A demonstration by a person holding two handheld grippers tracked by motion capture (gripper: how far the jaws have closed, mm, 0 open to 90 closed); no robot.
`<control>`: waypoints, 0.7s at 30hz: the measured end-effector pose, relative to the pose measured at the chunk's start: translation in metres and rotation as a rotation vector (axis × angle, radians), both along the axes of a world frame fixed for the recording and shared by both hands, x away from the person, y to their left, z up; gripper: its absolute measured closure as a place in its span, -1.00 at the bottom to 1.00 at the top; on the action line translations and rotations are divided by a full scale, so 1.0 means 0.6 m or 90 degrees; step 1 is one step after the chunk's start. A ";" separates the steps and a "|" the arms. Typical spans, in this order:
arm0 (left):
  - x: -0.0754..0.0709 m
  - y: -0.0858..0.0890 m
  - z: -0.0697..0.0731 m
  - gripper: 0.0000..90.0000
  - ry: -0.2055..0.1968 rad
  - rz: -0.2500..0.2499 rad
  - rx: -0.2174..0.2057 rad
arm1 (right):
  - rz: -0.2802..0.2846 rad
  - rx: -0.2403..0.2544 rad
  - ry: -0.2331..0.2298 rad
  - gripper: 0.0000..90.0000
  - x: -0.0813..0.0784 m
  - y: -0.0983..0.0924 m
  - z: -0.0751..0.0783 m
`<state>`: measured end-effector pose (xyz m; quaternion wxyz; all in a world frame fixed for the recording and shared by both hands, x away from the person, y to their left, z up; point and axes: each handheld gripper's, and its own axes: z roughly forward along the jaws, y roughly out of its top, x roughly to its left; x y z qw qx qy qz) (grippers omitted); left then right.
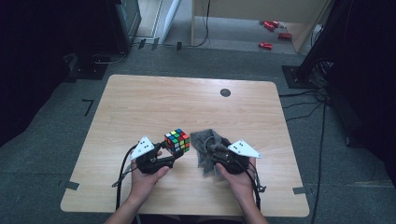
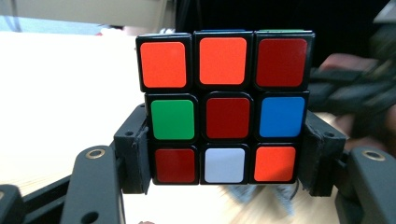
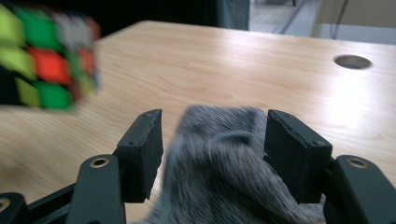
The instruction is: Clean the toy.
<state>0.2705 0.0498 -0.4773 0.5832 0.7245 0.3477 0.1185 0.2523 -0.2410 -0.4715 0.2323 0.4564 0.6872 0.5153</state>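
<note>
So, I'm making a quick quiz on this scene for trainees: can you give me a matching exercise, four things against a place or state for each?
Things:
1. puzzle cube
2. grey cloth
3. round hole
4. red items

Places or states:
A. on the floor beyond the table
B. clamped in the left hand-held gripper
C. in the tabletop, near the far edge
D. between the open jaws of the right hand-held gripper

Pairs: 1-B, 2-D, 3-C, 4-A
</note>
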 end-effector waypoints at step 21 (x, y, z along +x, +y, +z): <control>0.056 0.057 0.028 -0.23 0.151 -0.181 -0.056 | 0.198 -0.061 -0.158 -0.28 -0.021 0.053 -0.011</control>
